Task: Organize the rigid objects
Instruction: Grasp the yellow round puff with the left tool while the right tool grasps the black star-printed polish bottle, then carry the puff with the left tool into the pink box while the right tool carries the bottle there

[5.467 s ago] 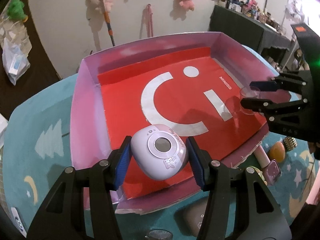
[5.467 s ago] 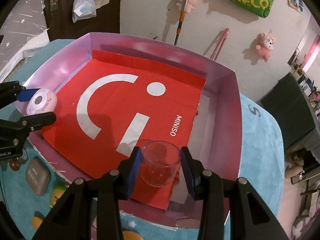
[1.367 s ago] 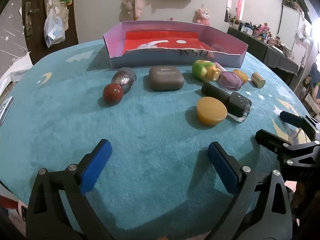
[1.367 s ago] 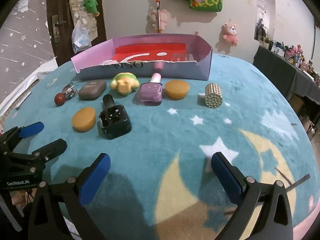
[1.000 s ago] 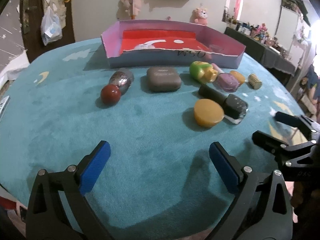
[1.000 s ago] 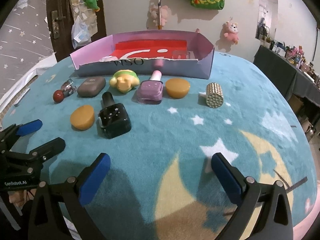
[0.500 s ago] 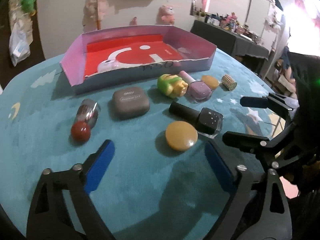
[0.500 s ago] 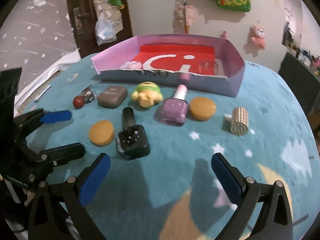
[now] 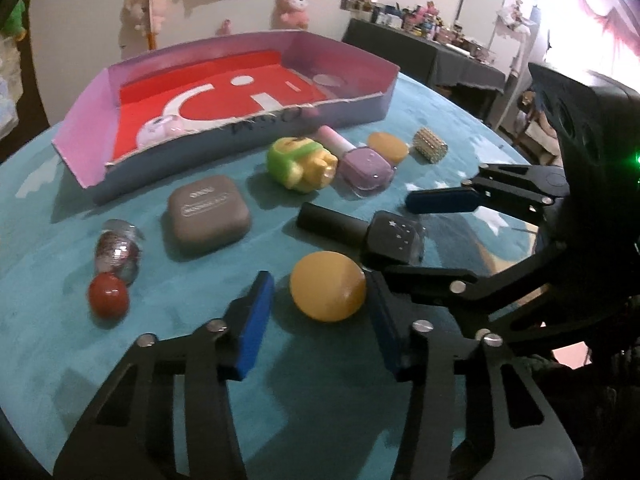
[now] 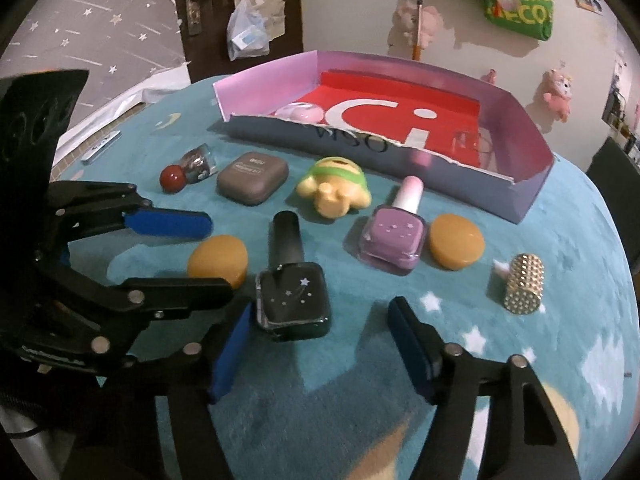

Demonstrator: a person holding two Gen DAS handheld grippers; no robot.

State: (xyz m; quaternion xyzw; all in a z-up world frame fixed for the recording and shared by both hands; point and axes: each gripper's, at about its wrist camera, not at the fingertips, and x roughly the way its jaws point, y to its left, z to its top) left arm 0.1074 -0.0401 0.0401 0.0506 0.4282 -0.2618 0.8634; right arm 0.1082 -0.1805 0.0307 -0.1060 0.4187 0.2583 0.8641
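— Here, through the left wrist camera?
— Left gripper (image 9: 320, 312) low over teal tabletop (image 9: 60, 340), jaws just drawn in around the nearer orange disc (image 9: 328, 297), right pad close, left pad still apart; not clamped. Black polish bottle (image 9: 372, 232) just behind, between the right gripper's fingers (image 9: 440, 202).
— And from the right wrist camera?
— Right gripper (image 10: 320, 344) apart, jaws just narrowing about the black polish bottle (image 10: 294, 300), pads not pressing. Purple polish bottle (image 10: 394, 234), second orange disc (image 10: 456, 246), studded cylinder (image 10: 524, 282) alongside; pink-walled tray (image 10: 516, 196) beyond, holding a pink round gadget (image 10: 300, 113).
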